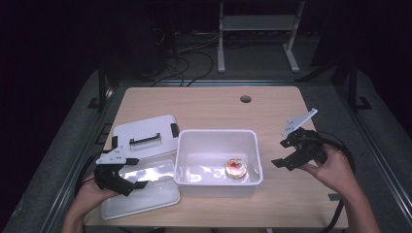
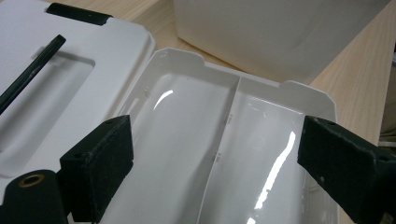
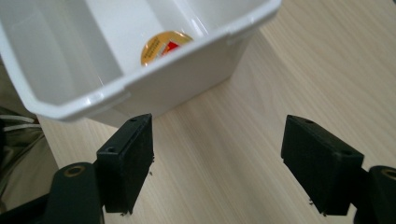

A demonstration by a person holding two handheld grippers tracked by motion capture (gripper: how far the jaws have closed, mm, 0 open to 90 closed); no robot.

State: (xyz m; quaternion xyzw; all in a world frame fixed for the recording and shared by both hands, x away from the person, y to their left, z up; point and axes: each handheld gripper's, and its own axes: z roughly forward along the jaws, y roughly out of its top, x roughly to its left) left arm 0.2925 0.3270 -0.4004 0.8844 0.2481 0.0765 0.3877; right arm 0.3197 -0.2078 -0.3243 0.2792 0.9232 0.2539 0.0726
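Both tools stand wide and empty, the left tool (image 1: 127, 175) over the divided tray (image 1: 145, 191), the right tool (image 1: 287, 153) beside the bin (image 1: 218, 182) holding a small round container (image 1: 236, 168); probably the next move is gripping the tray's rim.

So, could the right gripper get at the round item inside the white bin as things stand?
Probably yes: the right gripper is open beside the bin, which is uncovered, and the round item lies alone inside; it must go over the wall.

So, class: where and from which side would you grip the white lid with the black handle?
Grip the black handle on the lid, coming from above. The lid lies flat, and the handle's bar spans a recess, so I judge a claw could close across it. The left claw is nearest.
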